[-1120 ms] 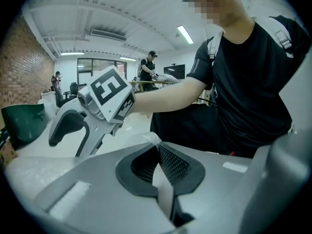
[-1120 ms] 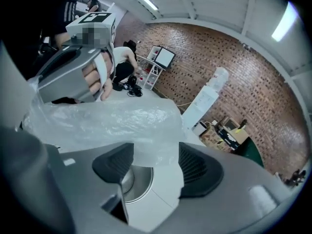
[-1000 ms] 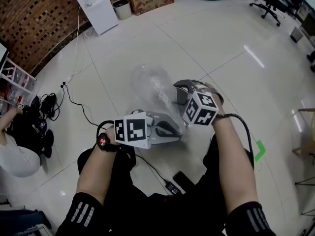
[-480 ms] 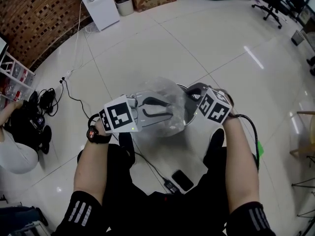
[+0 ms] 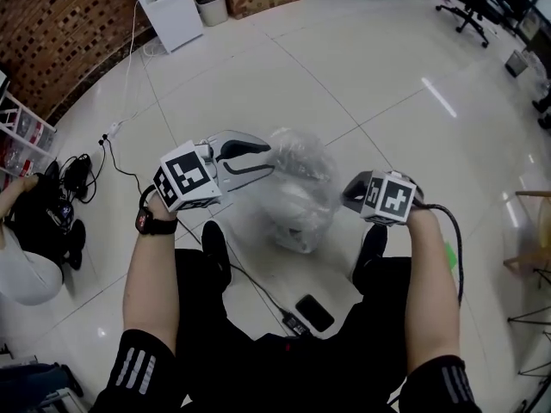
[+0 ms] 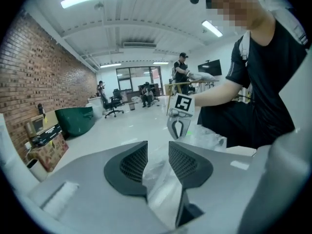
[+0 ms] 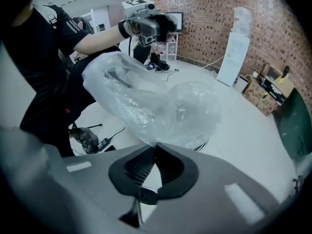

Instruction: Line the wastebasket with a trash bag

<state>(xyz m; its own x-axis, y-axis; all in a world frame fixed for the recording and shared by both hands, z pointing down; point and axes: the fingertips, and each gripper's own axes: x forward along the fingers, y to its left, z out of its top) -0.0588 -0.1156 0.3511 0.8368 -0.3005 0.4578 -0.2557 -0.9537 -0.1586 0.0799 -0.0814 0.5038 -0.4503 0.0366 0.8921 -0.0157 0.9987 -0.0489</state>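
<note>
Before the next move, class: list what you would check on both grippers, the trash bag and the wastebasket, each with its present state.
1. Right gripper shut on trash bag: ok.
2. Left gripper holding the bag: not ok; its jaws have just been opening, and film lies unclamped between them.
3. Bag over the wastebasket: ok.
4. Bag mouth spread round the rim: cannot tell.
5. Bag untorn: cannot tell.

Open office — brick wall, swivel chair.

Open floor beyond trash bag, legs flanking it, cable and phone underfoot
</note>
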